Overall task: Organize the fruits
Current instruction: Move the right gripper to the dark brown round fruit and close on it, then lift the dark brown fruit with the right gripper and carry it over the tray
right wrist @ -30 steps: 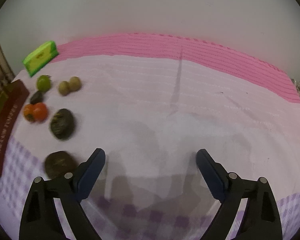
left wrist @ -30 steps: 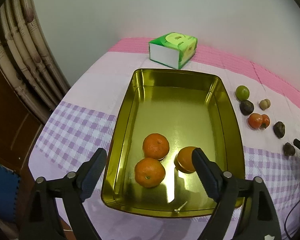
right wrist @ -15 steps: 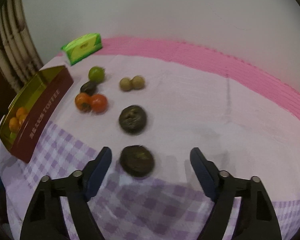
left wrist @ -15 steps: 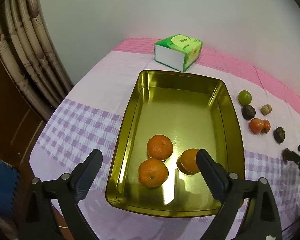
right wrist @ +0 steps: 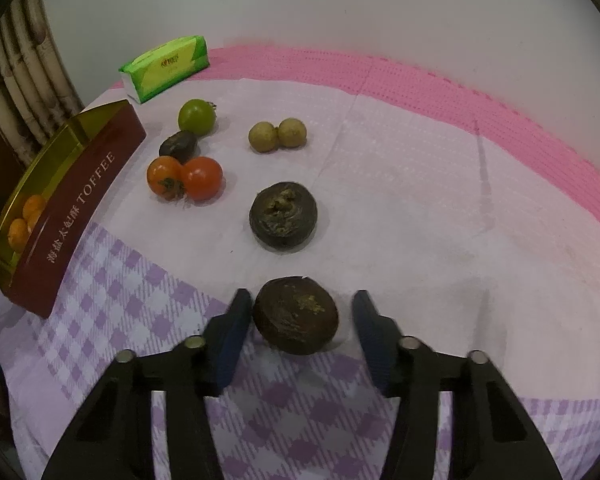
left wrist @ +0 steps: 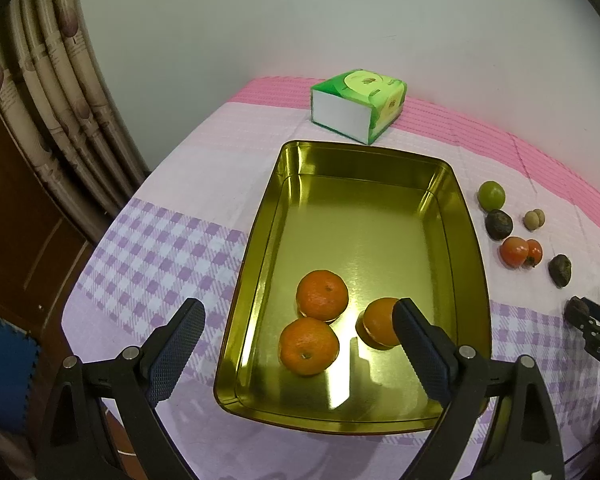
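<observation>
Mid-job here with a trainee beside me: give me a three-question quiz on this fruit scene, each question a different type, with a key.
1. True or false: the gold tin holds four oranges.
2. Multiple choice: the right hand-held gripper is A) shut on a tomato, B) open around the nearest dark brown fruit, C) resting inside the tin.
3. Fill in: the two tomatoes lie on the cloth ____ each other.

Key
1. False: three oranges show in it.
2. B: its jaws straddle the fruit; the right finger is clearly apart from it.
3. Touching.
</observation>
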Demonstrator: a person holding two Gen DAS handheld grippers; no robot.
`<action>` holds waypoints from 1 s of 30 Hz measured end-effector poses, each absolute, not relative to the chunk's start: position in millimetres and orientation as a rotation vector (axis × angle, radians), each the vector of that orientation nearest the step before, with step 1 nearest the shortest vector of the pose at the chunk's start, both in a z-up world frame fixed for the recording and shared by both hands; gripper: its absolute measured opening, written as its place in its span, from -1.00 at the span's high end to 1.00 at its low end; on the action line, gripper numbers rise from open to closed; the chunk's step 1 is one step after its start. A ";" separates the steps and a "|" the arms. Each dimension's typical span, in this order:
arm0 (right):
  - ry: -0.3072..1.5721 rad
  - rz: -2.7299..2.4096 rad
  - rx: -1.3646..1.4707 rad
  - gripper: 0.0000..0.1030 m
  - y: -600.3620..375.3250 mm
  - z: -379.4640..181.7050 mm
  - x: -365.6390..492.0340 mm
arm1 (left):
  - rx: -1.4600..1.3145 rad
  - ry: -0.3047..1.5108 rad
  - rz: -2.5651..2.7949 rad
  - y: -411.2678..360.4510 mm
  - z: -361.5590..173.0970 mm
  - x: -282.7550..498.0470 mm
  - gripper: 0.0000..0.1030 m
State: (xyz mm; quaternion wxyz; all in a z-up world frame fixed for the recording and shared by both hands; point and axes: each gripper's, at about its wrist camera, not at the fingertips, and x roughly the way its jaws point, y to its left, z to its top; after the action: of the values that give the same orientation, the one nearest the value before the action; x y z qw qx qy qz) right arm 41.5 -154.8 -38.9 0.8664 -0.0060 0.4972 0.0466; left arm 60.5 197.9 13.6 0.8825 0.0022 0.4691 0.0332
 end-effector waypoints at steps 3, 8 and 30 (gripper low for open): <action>1.042 0.093 -0.015 0.18 -153.6 -39.9 41.5 | -0.001 0.981 0.072 199.4 13.1 61.3 -0.81; 1.044 0.091 -0.018 0.20 -151.5 -39.9 40.5 | -0.012 0.992 0.082 202.5 11.6 61.8 -0.88; 0.933 0.291 -0.084 0.20 -61.6 15.0 49.1 | -0.057 0.970 0.120 222.4 26.7 50.9 -0.99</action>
State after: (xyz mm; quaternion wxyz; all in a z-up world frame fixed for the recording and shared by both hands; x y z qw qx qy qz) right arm 49.1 -61.6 15.0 0.8821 -0.0406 0.4481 0.1395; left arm 50.9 222.4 26.7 0.8825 -0.0276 0.4659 0.0575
